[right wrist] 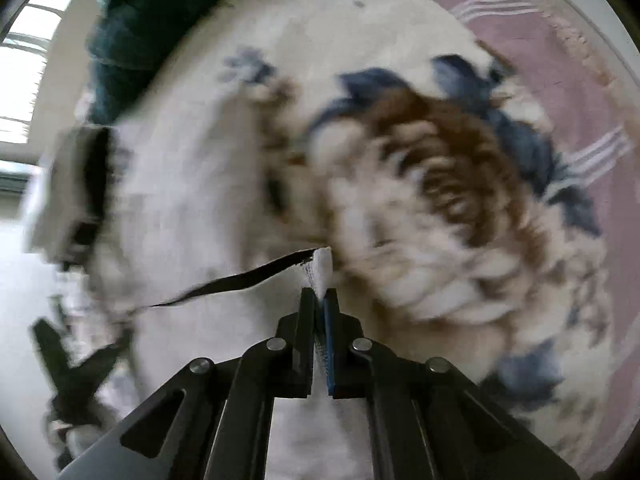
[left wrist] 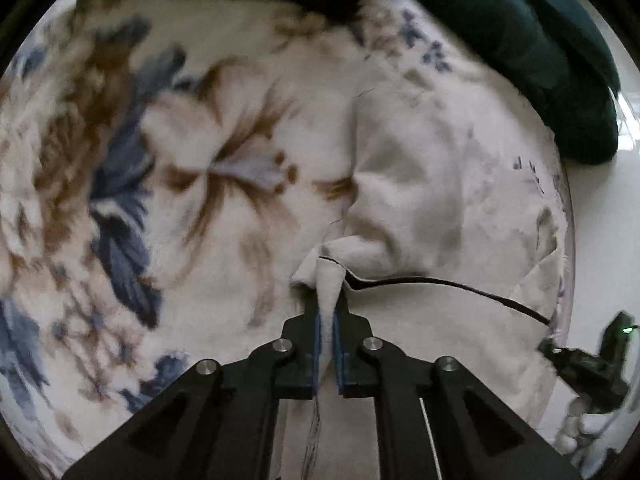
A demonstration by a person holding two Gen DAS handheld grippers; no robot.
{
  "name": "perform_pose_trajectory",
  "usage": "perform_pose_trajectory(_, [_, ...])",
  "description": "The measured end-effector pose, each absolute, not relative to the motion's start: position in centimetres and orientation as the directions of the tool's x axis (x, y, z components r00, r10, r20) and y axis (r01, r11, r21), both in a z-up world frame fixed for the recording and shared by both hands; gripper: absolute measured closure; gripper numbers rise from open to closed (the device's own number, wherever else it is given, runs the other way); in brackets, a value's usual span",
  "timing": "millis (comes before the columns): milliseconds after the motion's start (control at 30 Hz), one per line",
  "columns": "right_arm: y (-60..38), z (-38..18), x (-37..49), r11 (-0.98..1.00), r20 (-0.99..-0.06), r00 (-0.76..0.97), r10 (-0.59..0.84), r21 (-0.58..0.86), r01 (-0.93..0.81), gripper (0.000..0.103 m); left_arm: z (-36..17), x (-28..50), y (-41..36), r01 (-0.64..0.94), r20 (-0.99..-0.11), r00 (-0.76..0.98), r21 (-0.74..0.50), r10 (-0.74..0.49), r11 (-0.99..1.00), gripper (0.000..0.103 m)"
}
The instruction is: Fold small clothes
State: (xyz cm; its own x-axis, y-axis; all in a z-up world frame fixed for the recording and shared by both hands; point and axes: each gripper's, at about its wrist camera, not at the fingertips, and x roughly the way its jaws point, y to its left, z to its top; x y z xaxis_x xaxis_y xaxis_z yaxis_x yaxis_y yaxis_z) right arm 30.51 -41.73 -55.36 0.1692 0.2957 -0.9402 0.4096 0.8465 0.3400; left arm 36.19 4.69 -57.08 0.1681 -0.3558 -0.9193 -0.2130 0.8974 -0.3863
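A small white garment (left wrist: 420,184) with a thin black edge trim lies crumpled over a floral blanket (left wrist: 120,160). My left gripper (left wrist: 329,304) is shut on a pinched fold of the garment's edge. My right gripper (right wrist: 319,296) is shut on another bit of the same white garment (right wrist: 322,264), where the black trim (right wrist: 240,280) runs off to the left. The right wrist view is motion-blurred. The other gripper shows at the lower right of the left wrist view (left wrist: 592,364) and at the lower left of the right wrist view (right wrist: 72,368).
The blanket (right wrist: 440,200) has blue and brown flowers on white. A dark green cloth (left wrist: 520,40) lies at the far right edge of it, also in the right wrist view (right wrist: 132,20). A pink striped sheet (right wrist: 560,80) lies beyond the blanket. A bright window (right wrist: 24,60) is at left.
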Motion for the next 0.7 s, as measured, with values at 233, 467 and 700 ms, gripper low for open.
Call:
perform_pose_trajectory(233, [-42.2,-52.6,33.6,0.850,-0.928,0.142,0.343,0.371,0.374,0.058,-51.0,40.4,6.0,-0.137,-0.873,0.239,-0.463,-0.424,0.876,0.035])
perform_pose_trajectory(467, [-40.3,-51.4,44.8,0.902,-0.933,0.211,0.292,0.342,0.265,0.036,-55.9,52.1,2.4,0.028,-0.939,0.131,-0.316,-0.317,0.948,0.034])
perform_pose_trajectory(700, [-34.5,-57.0,53.3,0.976,-0.976,0.020,0.215,0.216,0.020,0.055,-56.4,53.8,-0.3,0.195,-0.956,0.142,-0.228,-0.258,0.954,0.099])
